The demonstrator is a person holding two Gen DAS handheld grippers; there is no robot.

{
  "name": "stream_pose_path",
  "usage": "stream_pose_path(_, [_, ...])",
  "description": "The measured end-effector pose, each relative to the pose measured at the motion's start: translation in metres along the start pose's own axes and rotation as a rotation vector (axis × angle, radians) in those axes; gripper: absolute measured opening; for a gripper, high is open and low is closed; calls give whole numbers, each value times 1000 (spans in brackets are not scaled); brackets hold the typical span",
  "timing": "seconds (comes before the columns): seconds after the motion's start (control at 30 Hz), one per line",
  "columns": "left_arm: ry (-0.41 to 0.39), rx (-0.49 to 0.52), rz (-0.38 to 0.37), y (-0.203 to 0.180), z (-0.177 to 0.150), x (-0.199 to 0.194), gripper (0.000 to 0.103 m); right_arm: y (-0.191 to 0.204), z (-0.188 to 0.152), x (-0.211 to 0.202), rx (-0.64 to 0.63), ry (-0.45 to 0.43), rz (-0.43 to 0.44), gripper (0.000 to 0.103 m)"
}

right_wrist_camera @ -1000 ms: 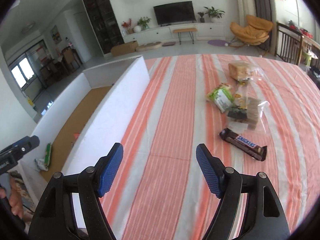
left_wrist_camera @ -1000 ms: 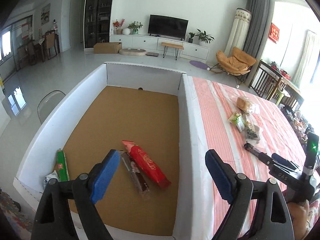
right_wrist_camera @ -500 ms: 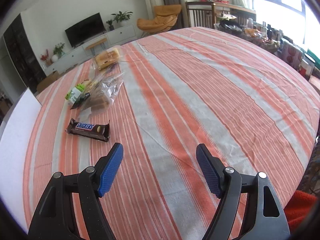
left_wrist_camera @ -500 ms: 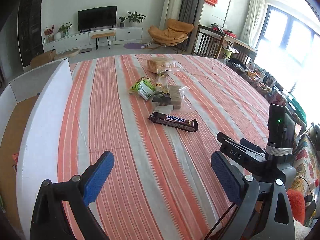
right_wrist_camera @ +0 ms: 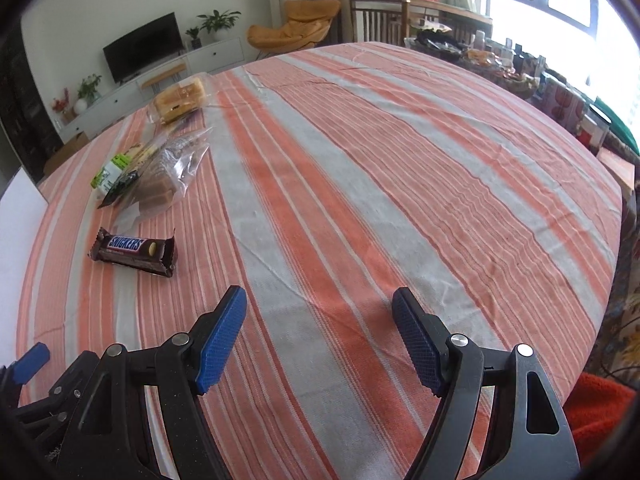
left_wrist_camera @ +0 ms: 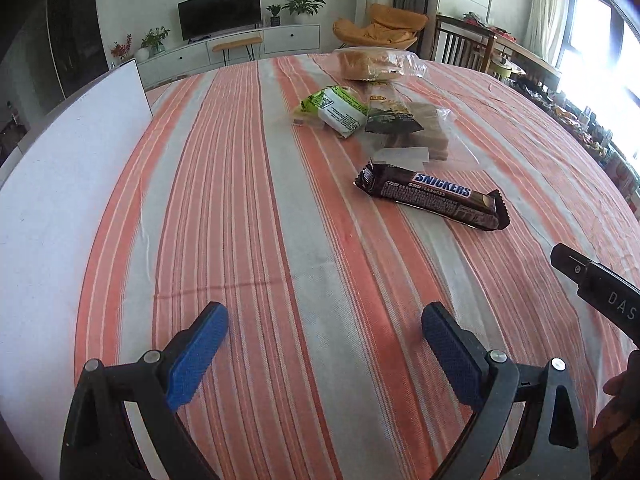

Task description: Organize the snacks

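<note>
A brown Snickers bar (left_wrist_camera: 434, 196) lies on the striped tablecloth; it also shows in the right wrist view (right_wrist_camera: 134, 251). Behind it lie a clear bag of brown wafers (left_wrist_camera: 416, 132), a green and white packet (left_wrist_camera: 334, 110) and a bagged bread loaf (left_wrist_camera: 372, 65). My left gripper (left_wrist_camera: 324, 330) is open and empty, low over the cloth, short of the Snickers bar. My right gripper (right_wrist_camera: 320, 324) is open and empty, to the right of the bar. The white box wall (left_wrist_camera: 60, 184) stands at the left.
The tablecloth (right_wrist_camera: 400, 168) stretches far to the right. Cluttered items (right_wrist_camera: 560, 92) sit past the table's right edge. An orange chair (left_wrist_camera: 380, 28) and a TV unit stand behind the table. The right gripper's body (left_wrist_camera: 600, 292) shows at the left view's right edge.
My left gripper swung from over the box to the table and moved closer to the Snickers bar. My right gripper turned right, away from the box. Both stayed open.
</note>
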State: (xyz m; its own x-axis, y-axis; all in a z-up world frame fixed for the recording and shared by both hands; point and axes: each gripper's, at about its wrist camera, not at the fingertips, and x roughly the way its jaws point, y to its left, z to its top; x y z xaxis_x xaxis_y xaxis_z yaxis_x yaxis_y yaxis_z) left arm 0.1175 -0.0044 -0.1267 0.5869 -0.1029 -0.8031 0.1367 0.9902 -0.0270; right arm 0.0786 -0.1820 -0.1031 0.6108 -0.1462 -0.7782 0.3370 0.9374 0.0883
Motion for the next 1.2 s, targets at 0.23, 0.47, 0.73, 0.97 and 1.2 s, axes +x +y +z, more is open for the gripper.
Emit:
stream_pose_path(0.23, [11,11,4,1,3,3,102,0,-1,-1,-7,1,-10,80])
stream_pose_path(0.47, [14,13,4,1,4,4,103,3,-1,-2,-21,5,-16,83])
stream_pose_path(0.73, [14,15,5,1,4,4,103,7,-3,-2,-43,13,-33,84])
stream_pose_path(0.97, [14,15,5,1,4,4,103,8,-3,-2,-51,15,-40,84])
stream_pose_path(1.2, [14,15,5,1,4,4,103,11,-3,-1,-67,21,-42,88])
